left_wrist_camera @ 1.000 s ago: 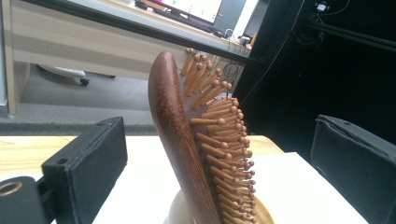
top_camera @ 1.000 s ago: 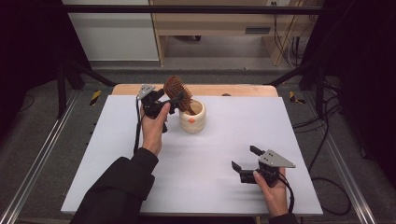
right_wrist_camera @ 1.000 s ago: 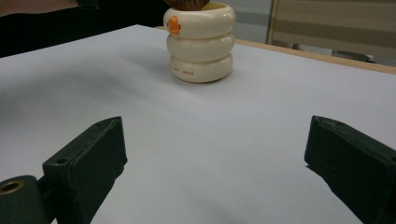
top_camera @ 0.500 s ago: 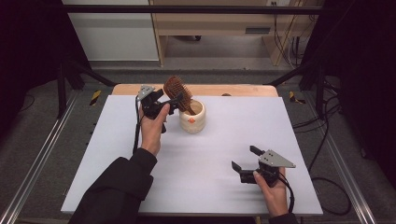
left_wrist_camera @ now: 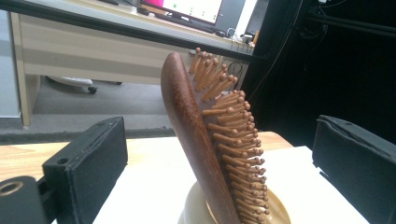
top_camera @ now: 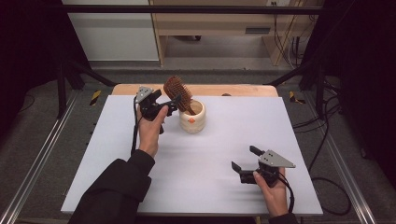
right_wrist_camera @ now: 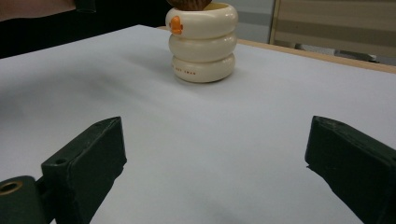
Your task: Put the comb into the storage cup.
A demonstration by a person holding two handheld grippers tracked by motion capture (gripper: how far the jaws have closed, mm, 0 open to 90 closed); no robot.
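Item one, hairbrush (top_camera: 178,93): wooden, paddle-shaped, standing handle-down in the cream cup (top_camera: 192,117) at the far middle of the white table (top_camera: 112,154), head leaning out over the rim toward my left side. I judge it leans that way because the cup grips only its lower end, so the head rests wherever the rim lets it. Item two, left gripper (top_camera: 164,105): raised at the brush head, jaws spread wide with the head between them and neither pad touching the wood, so nothing is gripped; this reads to me as either a grasp about to close or a release just finished, and I cannot tell which. Item three, right gripper (top_camera: 245,158): parked low at the near right of the table, well apart from the cup, jaws apart and empty, pointed toward the cup; I take it as idle. Notes on views: the left gripper view gives the brush edge-on, smooth back to one side, rows of round-tipped pegs to the other, and clear daylight on both sides of the head, which the high view cannot resolve. The right gripper view shows the cup as three stacked rings with a small orange mark (right_wrist_camera: 176,25) near the rim and small lettering on the bottom ring, too small to read. The high view alone lays out both hands and the spacing across the table.
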